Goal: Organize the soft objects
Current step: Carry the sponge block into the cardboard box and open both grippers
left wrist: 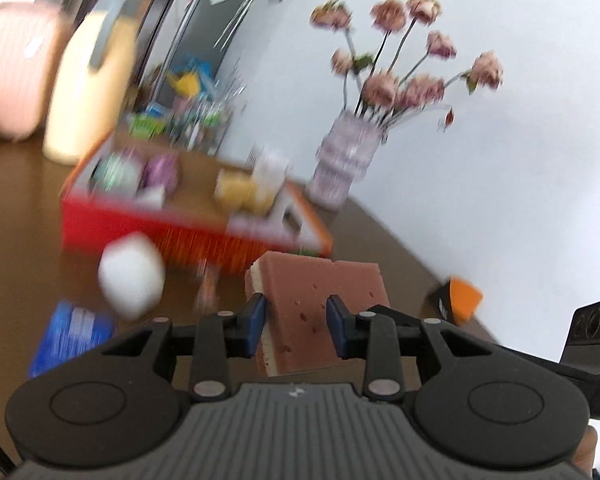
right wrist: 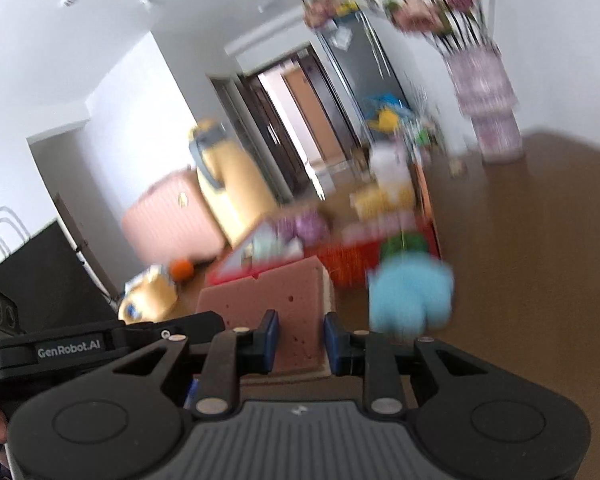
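Note:
A pink-brown sponge (left wrist: 320, 280) with a cream underside hangs above the brown table, held from both ends. My left gripper (left wrist: 296, 316) is shut on it, blue pads pressing its near end. In the right wrist view the same sponge (right wrist: 268, 292) sits between the pads of my right gripper (right wrist: 298, 336), also shut on it. Behind the sponge stands a red box (left wrist: 140, 220) holding several soft items. A white soft ball (left wrist: 132, 276) lies in front of the box, and a light blue plush (right wrist: 412, 296) lies to the right of the box (right wrist: 340, 260).
A vase of pink flowers (left wrist: 344, 160) stands on the table by the white wall. A blue packet (left wrist: 72, 332) and an orange block (left wrist: 464, 296) lie on the table. A pink suitcase (right wrist: 168, 220), a yellow plush (right wrist: 228, 184) and a black bag (right wrist: 40, 268) stand beyond it.

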A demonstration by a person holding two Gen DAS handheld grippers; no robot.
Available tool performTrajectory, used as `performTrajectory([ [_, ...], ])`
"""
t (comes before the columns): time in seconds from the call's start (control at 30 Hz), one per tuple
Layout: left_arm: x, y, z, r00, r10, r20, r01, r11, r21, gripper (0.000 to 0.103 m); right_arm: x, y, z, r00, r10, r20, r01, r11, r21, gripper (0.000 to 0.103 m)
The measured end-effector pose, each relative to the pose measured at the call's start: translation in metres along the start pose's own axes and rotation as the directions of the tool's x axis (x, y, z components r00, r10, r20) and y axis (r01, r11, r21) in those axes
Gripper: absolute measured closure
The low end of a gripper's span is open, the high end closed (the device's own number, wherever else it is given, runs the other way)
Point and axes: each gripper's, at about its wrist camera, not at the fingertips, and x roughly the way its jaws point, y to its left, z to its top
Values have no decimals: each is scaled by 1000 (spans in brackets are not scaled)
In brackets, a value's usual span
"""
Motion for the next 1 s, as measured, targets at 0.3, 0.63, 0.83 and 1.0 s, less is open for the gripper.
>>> performTrajectory([
  [0.3, 132, 19, 141, 999, -44, -30, 44, 999, 15, 70, 125, -48, 131, 995, -93, 33, 96, 993, -72, 79],
  [0.63, 267, 68, 169, 974, 48, -221, -65, 995, -71, 70, 238, -89, 131, 961, -236, -142, 222, 969, -108, 79],
  [0.83, 296, 78, 154, 941, 96, -324, -126, 989, -76, 70, 253, -68, 114, 909, -371, -189, 312, 908, -280, 78],
  [1.0, 303, 72, 155, 927, 125, -353, -164, 983, -85, 68, 246, -63, 125, 900, -381, -213, 318, 906, -280, 76],
])
